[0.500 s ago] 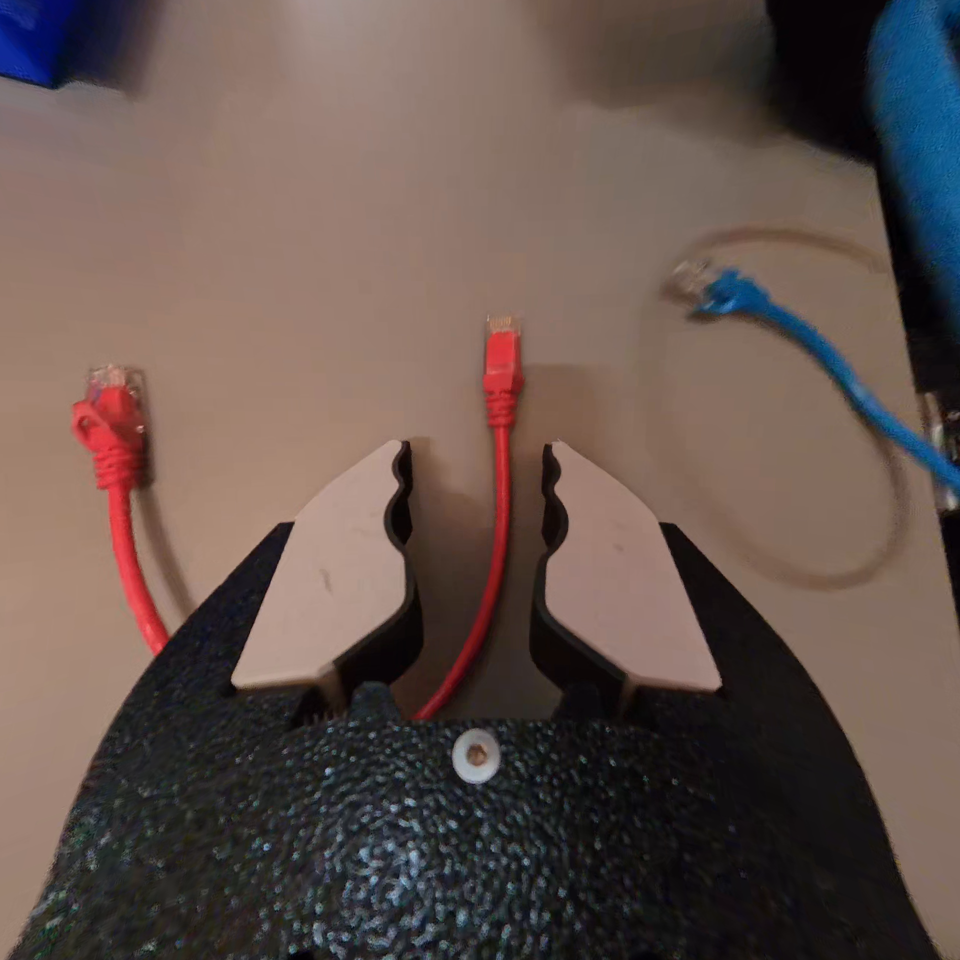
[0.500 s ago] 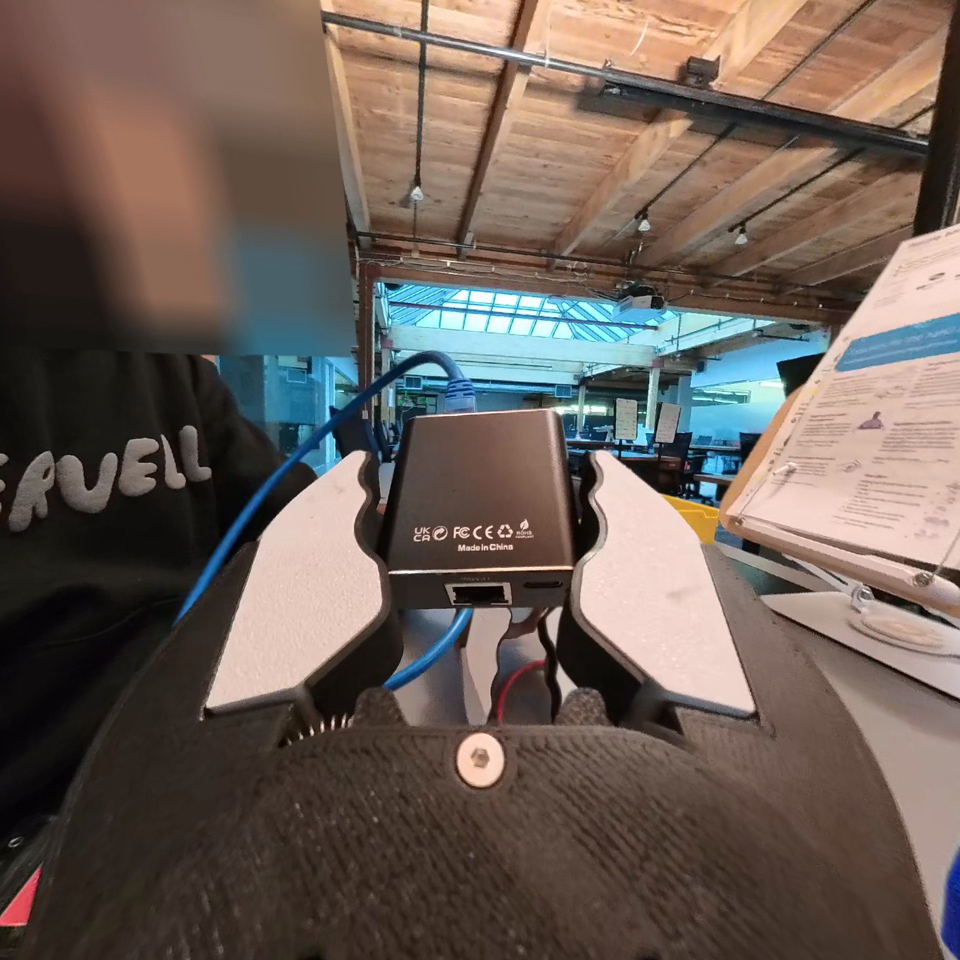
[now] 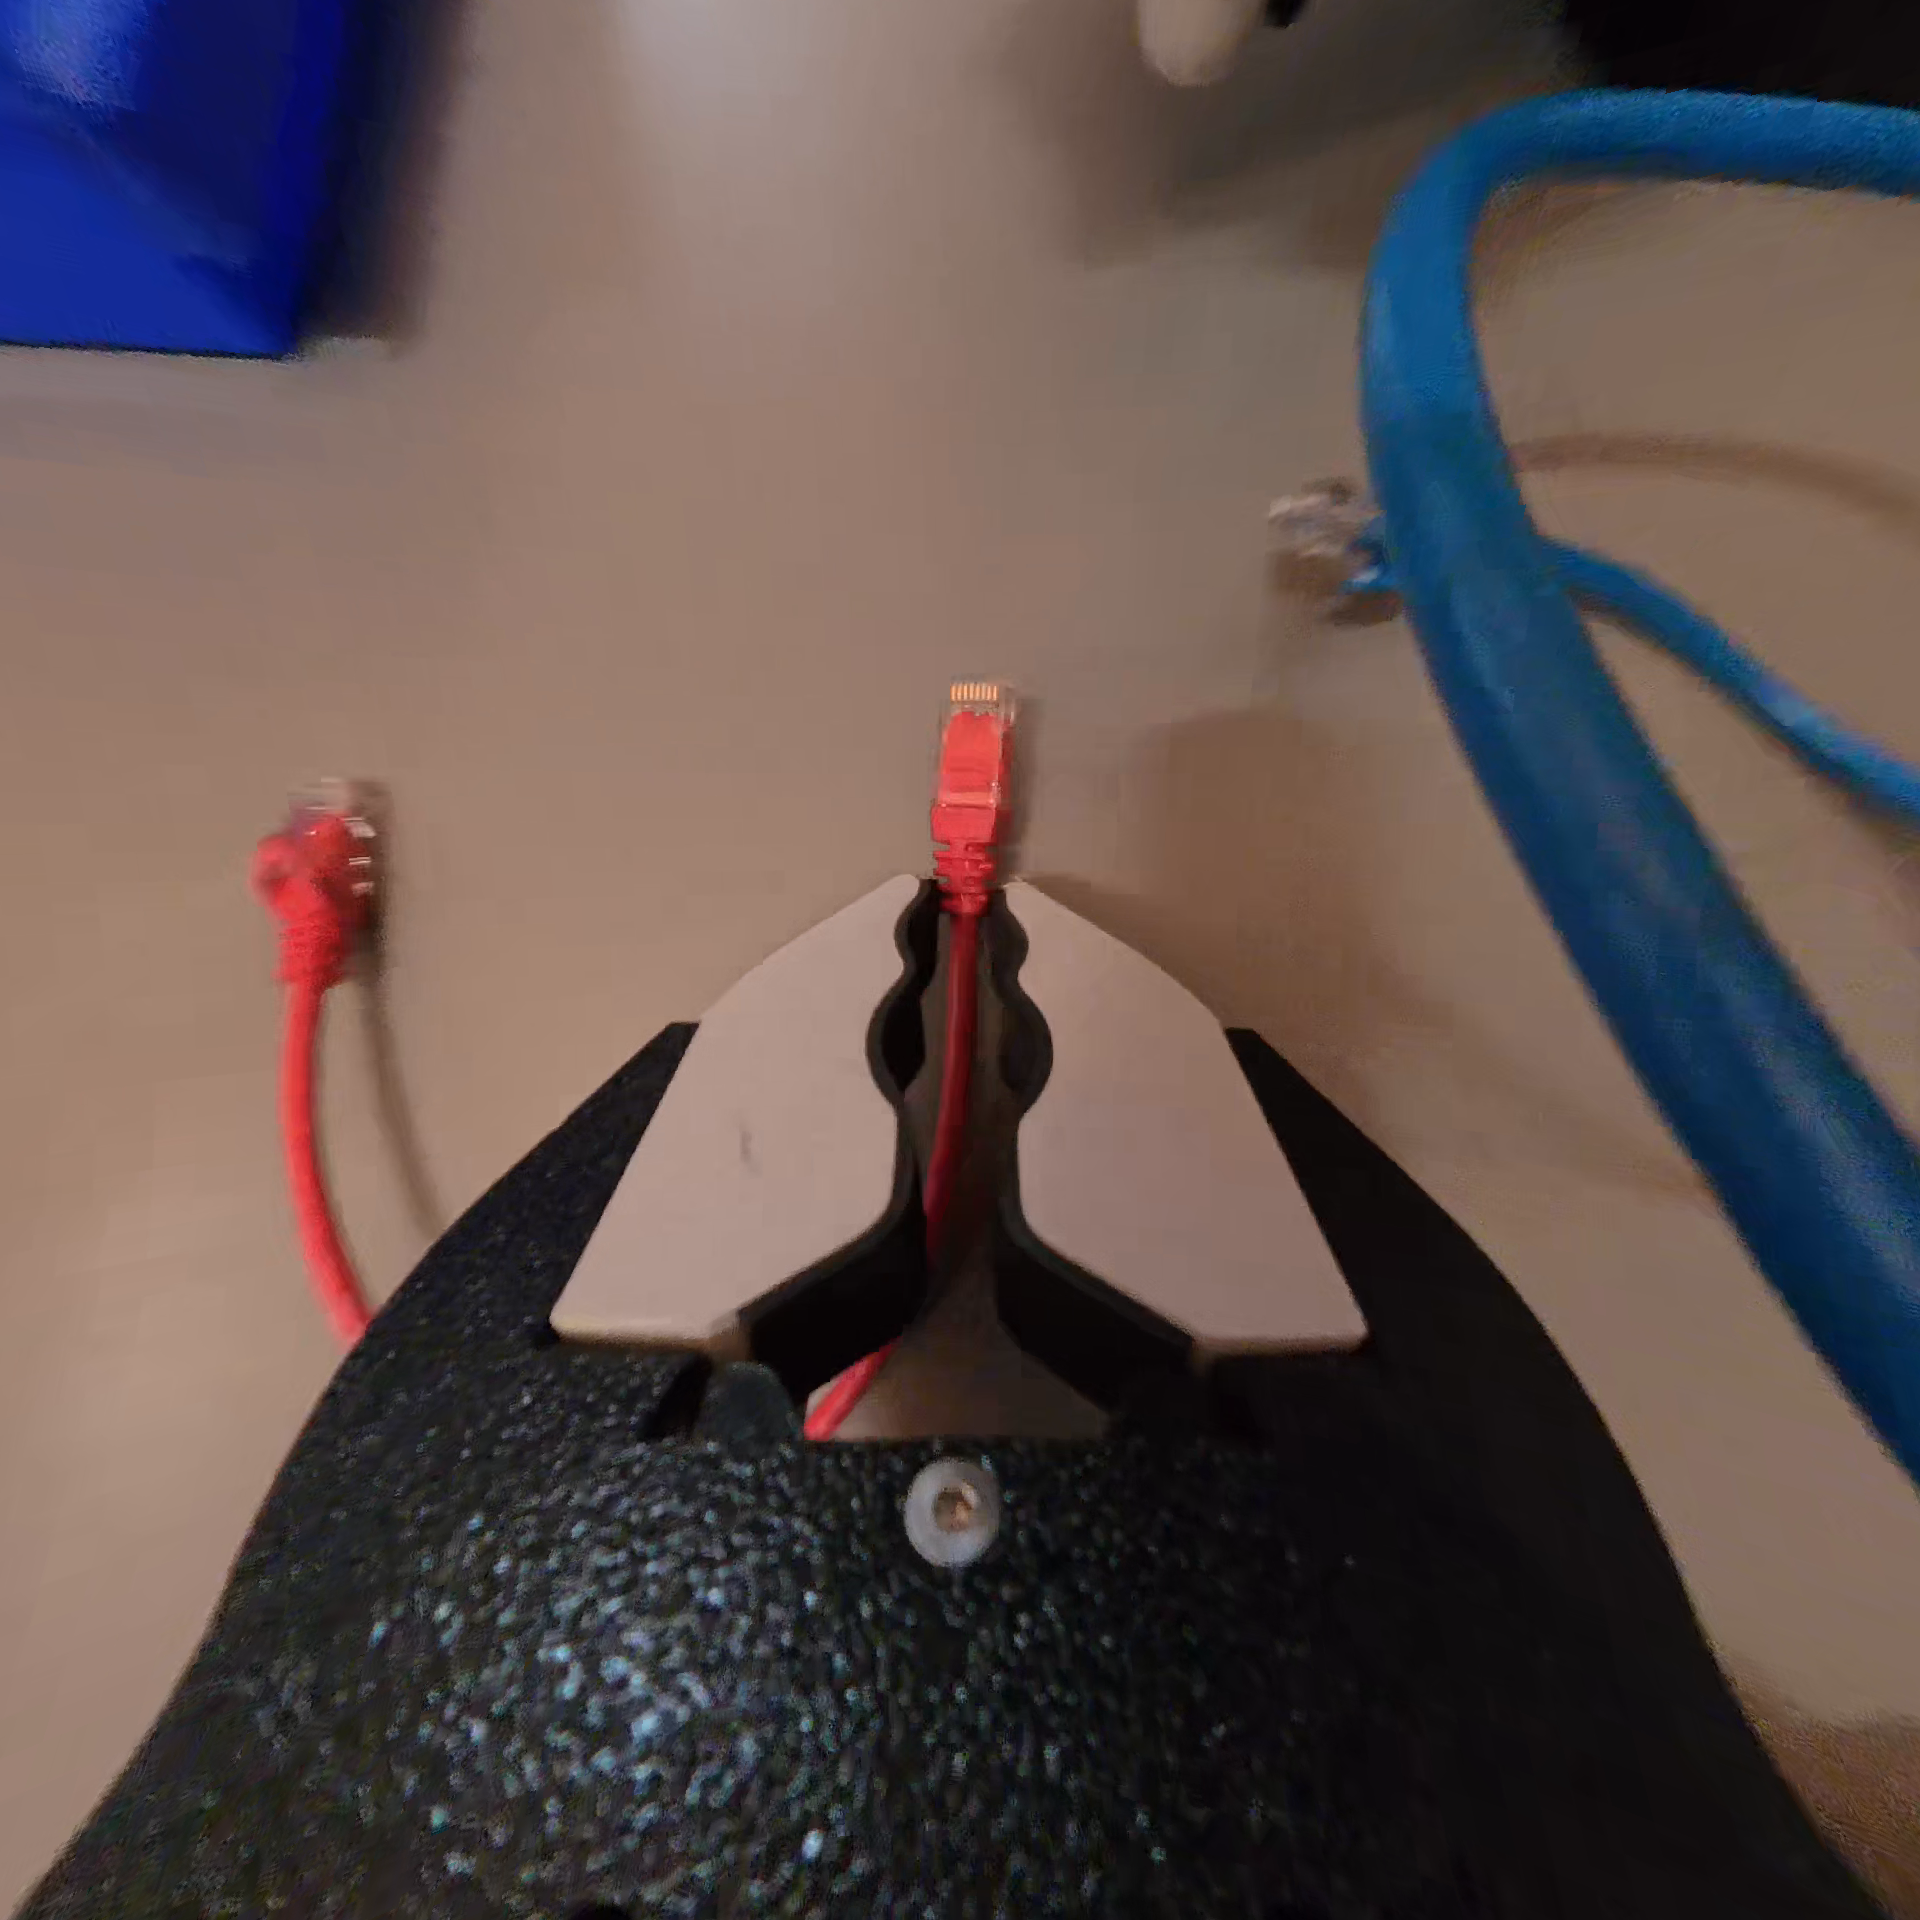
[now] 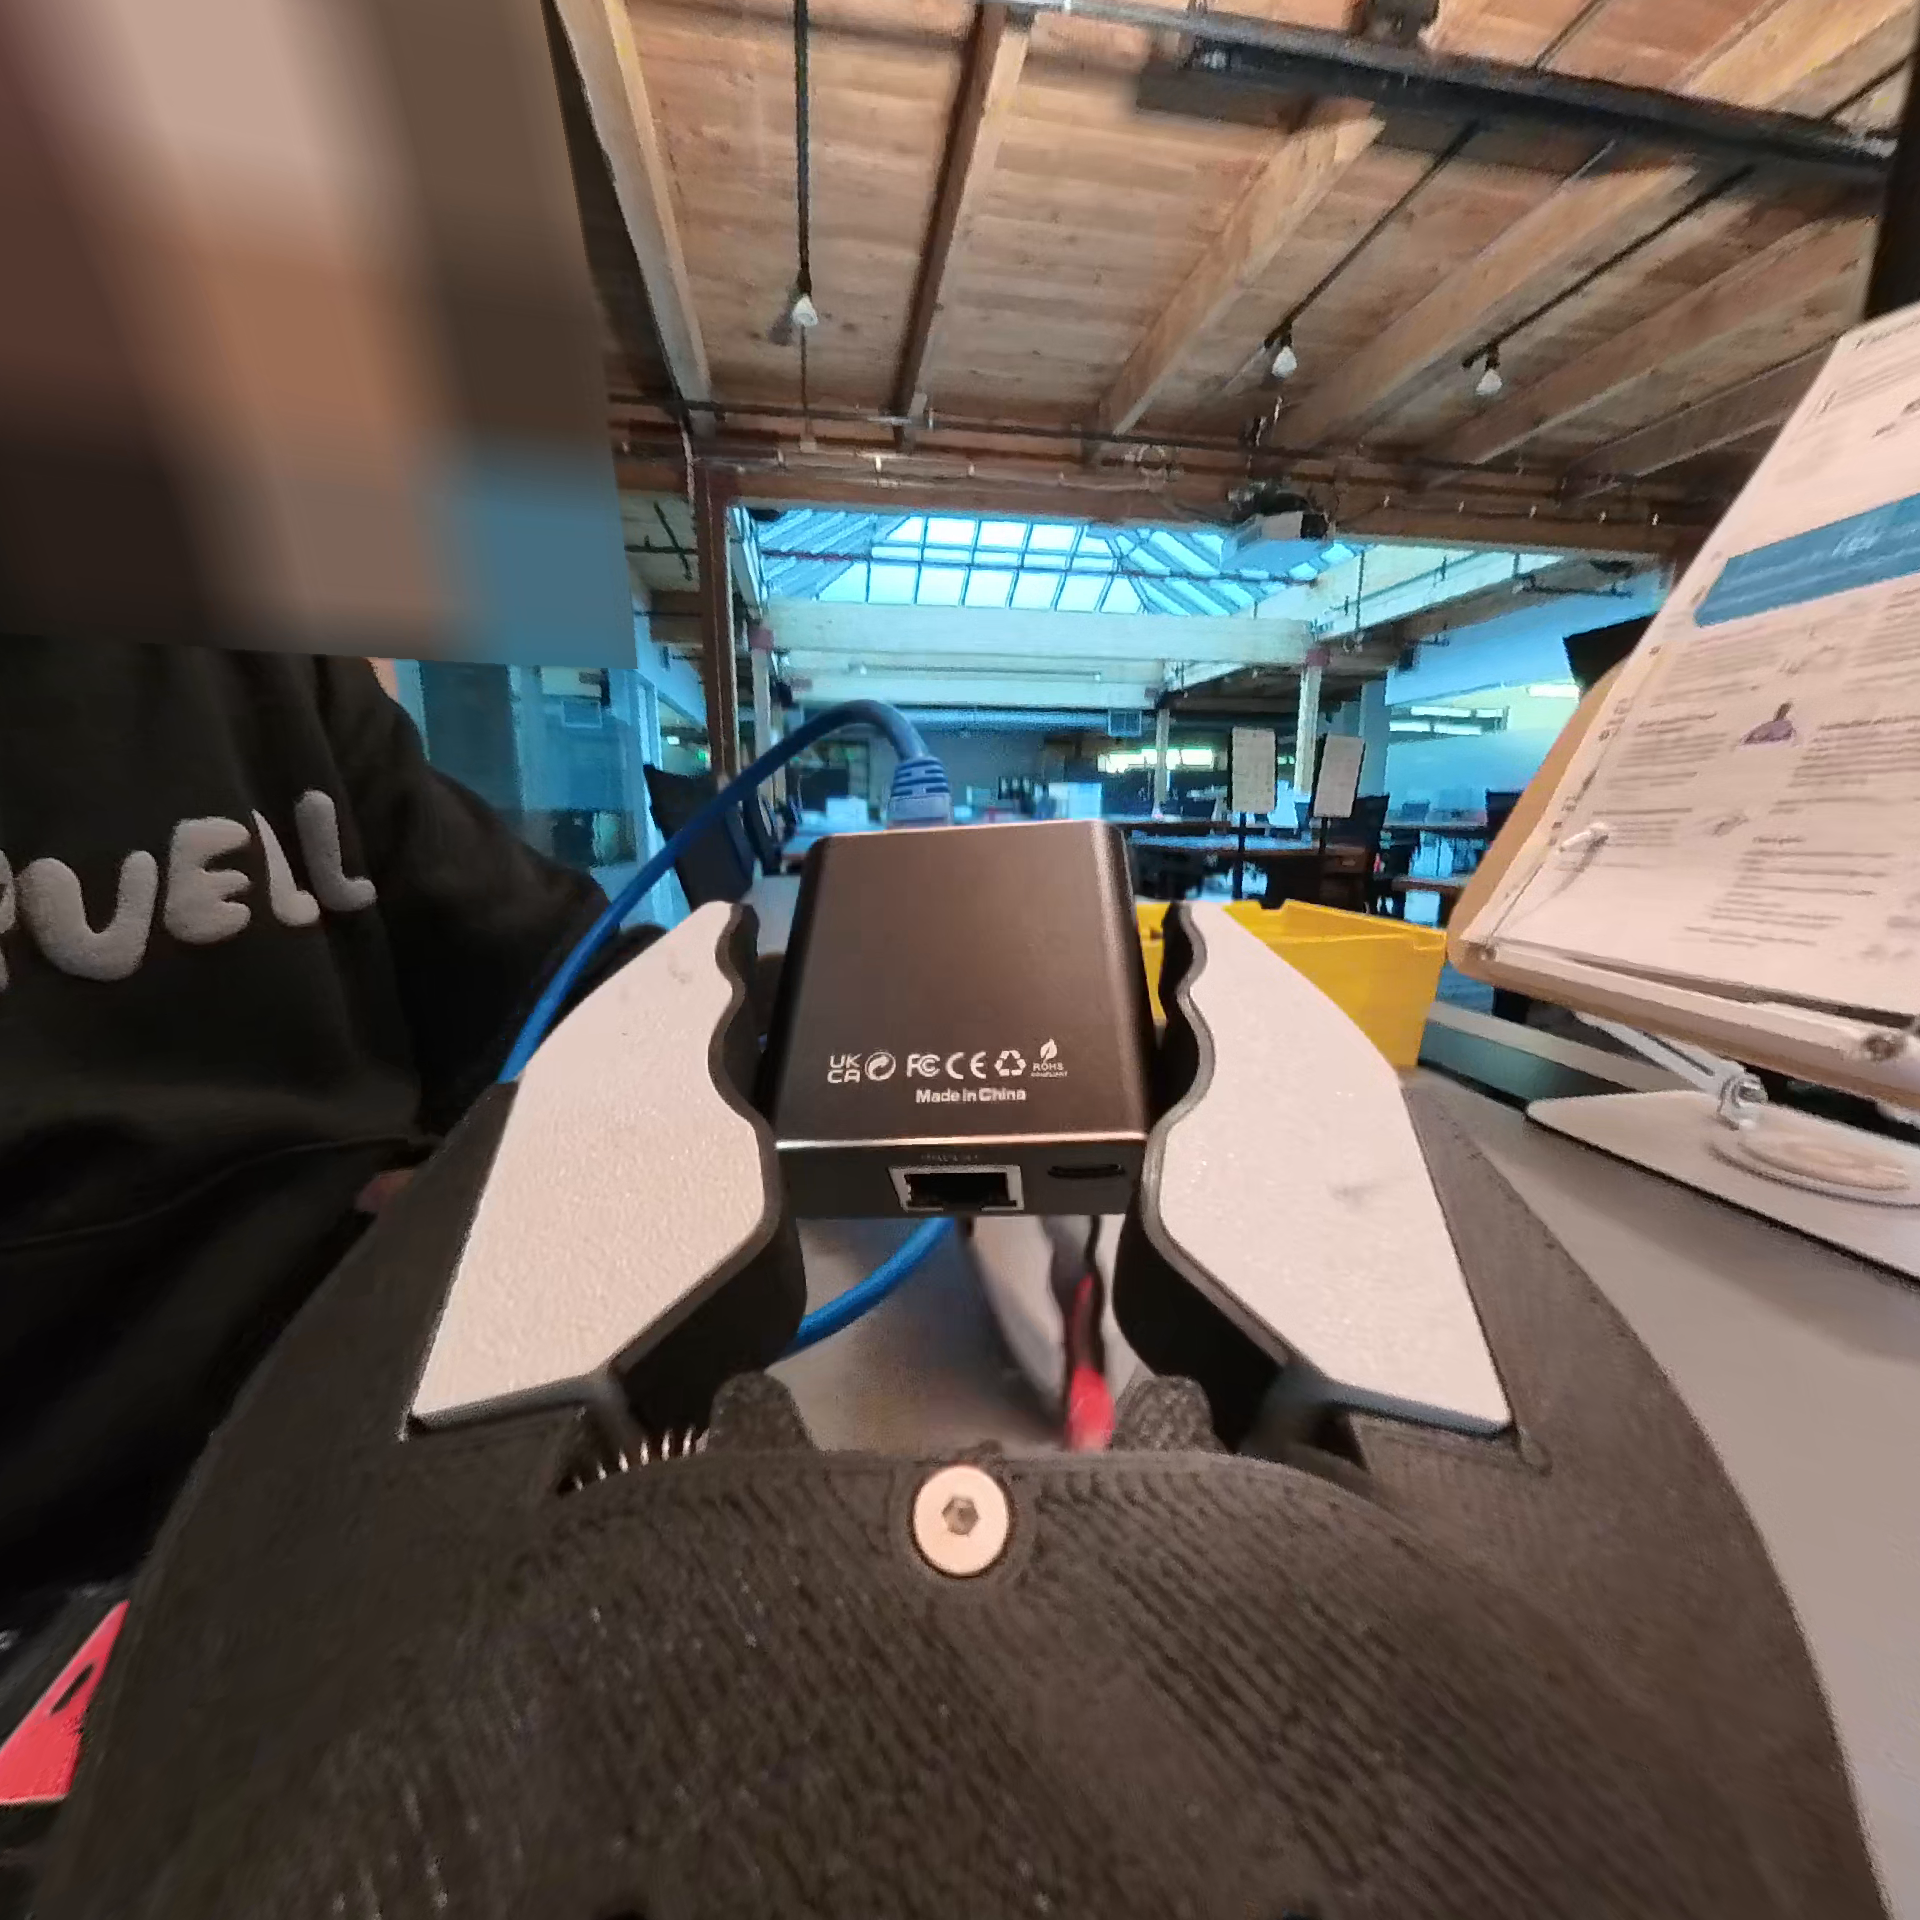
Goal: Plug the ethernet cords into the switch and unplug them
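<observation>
Red cord [image 3: 961,1049] at frame centre is pinched just behind its plug by your closed left gripper [image 3: 964,883], while your right gripper [image 4: 956,920] clamps the black switch [image 4: 961,997], so next line the plug up with its empty port [image 4: 956,1188].

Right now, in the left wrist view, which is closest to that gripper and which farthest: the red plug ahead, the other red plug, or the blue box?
1. Red plug ahead, just past the left gripper, which pinches its cord.
2. Other red plug, off to the left.
3. Blue box, far corner, top left.
</observation>
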Motion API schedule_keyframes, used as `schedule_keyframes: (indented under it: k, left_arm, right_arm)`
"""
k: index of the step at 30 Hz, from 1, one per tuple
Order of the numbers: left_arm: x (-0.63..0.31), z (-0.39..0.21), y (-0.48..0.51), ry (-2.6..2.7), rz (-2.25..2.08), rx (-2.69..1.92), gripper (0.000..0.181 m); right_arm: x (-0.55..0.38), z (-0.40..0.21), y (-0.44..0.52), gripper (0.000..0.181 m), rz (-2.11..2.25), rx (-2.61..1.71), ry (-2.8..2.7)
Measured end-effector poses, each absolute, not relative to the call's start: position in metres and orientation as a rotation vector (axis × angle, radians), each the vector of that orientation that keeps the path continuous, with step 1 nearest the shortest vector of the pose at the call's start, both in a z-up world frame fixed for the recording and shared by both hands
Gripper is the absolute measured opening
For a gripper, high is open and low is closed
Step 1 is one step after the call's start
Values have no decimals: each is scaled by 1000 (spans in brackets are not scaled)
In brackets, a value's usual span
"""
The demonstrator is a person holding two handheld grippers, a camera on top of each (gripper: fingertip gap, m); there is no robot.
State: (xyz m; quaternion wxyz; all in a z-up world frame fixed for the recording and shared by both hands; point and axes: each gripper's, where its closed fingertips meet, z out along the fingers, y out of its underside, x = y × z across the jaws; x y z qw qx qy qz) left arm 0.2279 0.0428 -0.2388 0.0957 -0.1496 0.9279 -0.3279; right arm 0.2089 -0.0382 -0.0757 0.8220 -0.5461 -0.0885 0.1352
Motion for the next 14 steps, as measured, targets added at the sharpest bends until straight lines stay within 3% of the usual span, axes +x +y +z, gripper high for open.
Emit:
schedule_keyframes:
  k: [1,8,14]
  left_arm:
    - [235,-227,54,2691,-965,-436,9]
    - [226,-144,106,2502,-786,-395,9]
    - [195,-134,89,2589,-668,-274,9]
  right_arm:
    - [207,-80,-32,75,285,-1190,-193]
    - [190,-108,17,75,217,-1388,-244]
    - [171,-125,42,75,206,-1484,-303]
